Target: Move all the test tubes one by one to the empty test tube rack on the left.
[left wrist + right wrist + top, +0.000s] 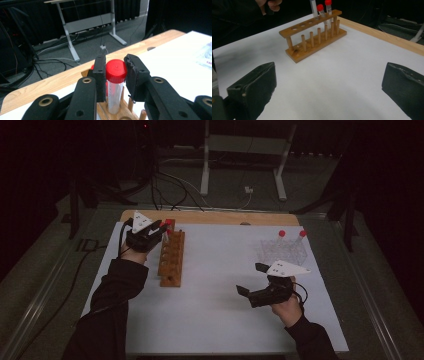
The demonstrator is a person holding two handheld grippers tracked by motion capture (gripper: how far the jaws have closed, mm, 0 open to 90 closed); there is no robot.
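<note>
A wooden tube rack point(171, 261) stands on the white mat at the left. My left gripper point(163, 228) is over the rack's far end. In the left gripper view this gripper point(116, 60) is shut on the red cap of a clear tube point(114, 93). The tube stands upright, its lower end down at the rack point(120, 113). In the right gripper view two more red-capped tubes point(320, 9) stand at the far end of the rack point(312, 37). My right gripper point(251, 279) hovers open over the mat, right of centre, nothing between its jaws point(330, 72).
A clear plastic rack point(281, 252) holding two red-capped tubes sits at the back right of the white mat point(220, 270). The wooden table edge point(215, 216) runs along the back. Beyond it are a metal stand and cables on the floor.
</note>
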